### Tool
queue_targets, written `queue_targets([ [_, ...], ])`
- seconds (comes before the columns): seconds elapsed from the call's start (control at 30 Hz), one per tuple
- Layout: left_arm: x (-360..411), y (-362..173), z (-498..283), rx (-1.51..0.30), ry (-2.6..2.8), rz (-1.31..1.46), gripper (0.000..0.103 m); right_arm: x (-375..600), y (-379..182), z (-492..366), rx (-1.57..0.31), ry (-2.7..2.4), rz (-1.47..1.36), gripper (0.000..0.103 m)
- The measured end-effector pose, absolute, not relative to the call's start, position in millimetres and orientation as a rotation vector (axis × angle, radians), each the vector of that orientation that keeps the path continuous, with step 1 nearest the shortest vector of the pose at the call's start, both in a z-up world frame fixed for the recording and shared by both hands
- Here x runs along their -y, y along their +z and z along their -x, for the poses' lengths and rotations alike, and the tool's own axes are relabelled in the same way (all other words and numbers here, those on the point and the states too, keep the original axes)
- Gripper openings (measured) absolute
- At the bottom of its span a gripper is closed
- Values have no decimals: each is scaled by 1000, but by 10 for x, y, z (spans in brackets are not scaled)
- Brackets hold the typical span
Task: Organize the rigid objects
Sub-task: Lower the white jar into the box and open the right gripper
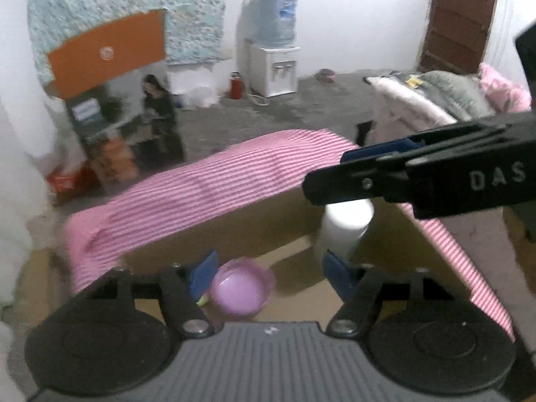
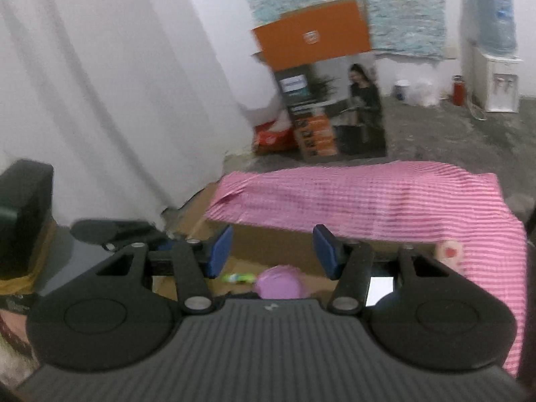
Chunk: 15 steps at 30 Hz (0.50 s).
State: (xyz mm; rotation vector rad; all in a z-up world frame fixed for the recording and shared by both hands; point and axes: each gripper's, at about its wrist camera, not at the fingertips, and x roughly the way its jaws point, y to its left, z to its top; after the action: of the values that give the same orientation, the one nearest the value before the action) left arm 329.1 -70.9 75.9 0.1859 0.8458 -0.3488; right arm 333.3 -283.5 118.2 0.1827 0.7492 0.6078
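A cardboard box lies below both grippers, with a pink striped cloth draped over its far edge. Inside it are a purple bowl, a white cylindrical container and a small green object. My left gripper is open and empty above the bowl. My right gripper is open and empty over the box; it also shows side-on in the left wrist view, above the white container. The purple bowl sits just below the right fingers.
A tall printed carton with an orange flap stands on the concrete floor beyond the box. A water dispenser and a red bottle stand by the far wall. Folded bedding lies at right. White curtain hangs at left.
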Motion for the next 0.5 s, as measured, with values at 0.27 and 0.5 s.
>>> queue_targets([
  [0.27,-163,937,-2528,-767,-243,-48,95,2147,842,-3435,-959,676,-140,51],
  [0.5,-820,780,-1930,-683,-76,33,101,1580,270,-3762,-1129,646,-47,51],
])
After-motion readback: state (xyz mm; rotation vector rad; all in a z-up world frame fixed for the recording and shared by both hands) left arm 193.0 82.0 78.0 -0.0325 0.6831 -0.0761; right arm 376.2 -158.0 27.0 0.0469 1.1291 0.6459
